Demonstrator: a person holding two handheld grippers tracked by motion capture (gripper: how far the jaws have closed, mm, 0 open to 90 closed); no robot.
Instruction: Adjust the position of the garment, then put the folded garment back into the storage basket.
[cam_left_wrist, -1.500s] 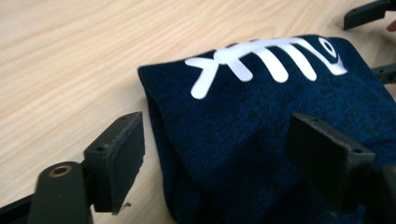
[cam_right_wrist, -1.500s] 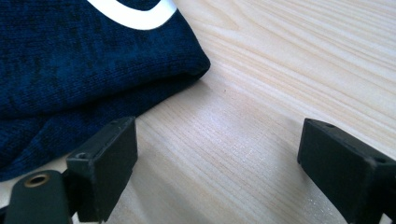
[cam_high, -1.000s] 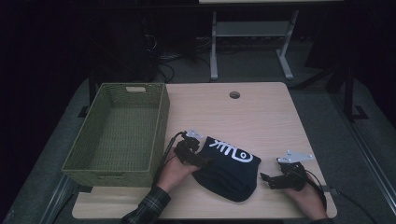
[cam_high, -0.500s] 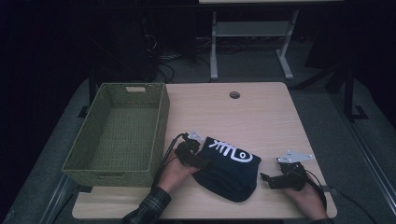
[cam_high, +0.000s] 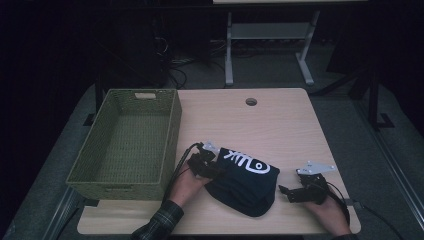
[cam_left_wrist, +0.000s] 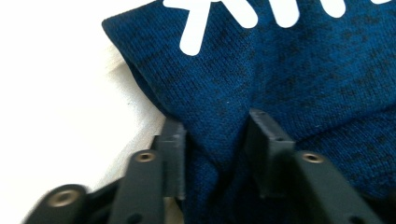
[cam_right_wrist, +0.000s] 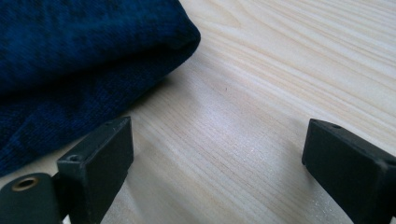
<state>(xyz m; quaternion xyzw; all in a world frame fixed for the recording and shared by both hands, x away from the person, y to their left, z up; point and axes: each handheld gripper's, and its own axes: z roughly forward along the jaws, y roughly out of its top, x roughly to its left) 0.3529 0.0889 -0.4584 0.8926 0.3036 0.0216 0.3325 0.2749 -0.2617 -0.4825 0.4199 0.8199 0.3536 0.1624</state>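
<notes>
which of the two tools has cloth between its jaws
The left tool: its jaws have just been closing and pinch a fold of the dark blue garment. The right tool stands open over bare table, beside the garment.

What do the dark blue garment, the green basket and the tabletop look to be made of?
Garment: knitted fabric, matte, with visible fine loops and a smooth white print, probably cotton or a blend. Basket: woven fibre or plastic strands, olive green; the weave shows, the material is unclear. Tabletop: pale wood or wood-look laminate, with straight grain lines and a slight sheen.
</notes>
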